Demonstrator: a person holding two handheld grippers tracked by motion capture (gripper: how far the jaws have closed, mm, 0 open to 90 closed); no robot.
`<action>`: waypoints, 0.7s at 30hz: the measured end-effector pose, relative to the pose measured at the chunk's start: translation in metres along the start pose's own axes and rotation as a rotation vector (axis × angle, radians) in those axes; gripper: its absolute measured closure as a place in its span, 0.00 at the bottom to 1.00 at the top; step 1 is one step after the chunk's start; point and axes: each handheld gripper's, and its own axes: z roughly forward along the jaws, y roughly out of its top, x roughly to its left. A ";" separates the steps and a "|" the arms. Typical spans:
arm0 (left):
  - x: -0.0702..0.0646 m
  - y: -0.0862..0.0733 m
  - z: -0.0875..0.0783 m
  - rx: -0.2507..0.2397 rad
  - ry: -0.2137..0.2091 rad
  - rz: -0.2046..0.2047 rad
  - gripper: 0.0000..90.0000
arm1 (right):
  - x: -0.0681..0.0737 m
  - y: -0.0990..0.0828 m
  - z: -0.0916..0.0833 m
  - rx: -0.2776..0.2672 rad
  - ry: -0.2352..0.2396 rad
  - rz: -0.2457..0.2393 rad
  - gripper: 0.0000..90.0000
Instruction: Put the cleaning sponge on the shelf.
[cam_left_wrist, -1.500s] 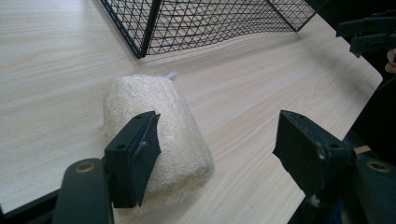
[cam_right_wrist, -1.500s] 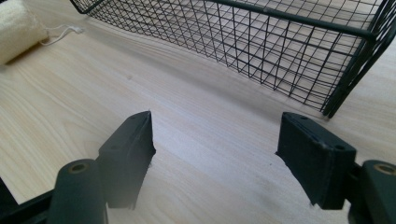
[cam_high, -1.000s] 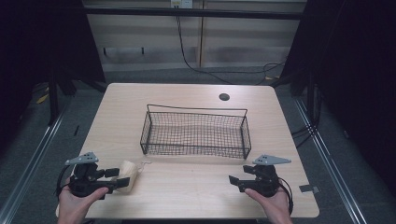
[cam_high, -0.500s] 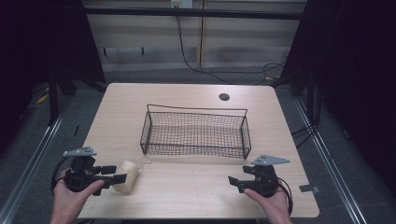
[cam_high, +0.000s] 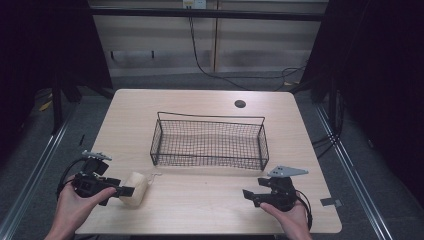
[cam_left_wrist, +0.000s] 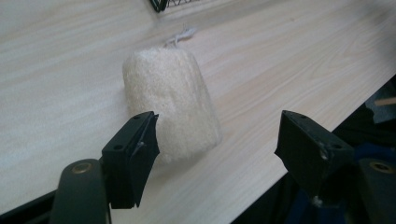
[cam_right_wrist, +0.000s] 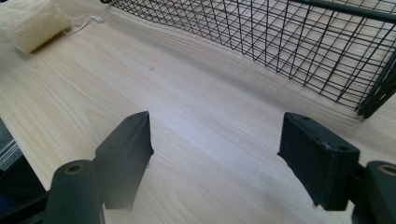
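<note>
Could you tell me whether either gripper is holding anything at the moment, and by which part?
Nothing is held. The left gripper has just been opening, jaws clear of the loofah; the right gripper is open over bare table.

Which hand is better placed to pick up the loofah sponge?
Left. The left gripper has just opened its jaws right at the loofah sponge; the right gripper sits far across the table.

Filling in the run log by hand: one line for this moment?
left tool: open, jaws just opened, before loofah sponge | right tool: open, nothing between jaws | wire basket: empty | sponge on table
</note>
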 end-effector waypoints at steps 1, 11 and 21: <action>-0.001 0.002 0.000 0.006 -0.004 -0.001 0.32 | 0.000 0.000 0.000 0.002 -0.001 0.002 0.28; 0.000 0.017 0.005 0.102 -0.005 0.002 0.33 | 0.001 0.000 0.002 0.026 0.020 0.002 0.27; 0.006 0.027 0.018 0.194 -0.015 -0.034 0.32 | 0.002 0.000 0.004 0.038 0.027 0.006 0.27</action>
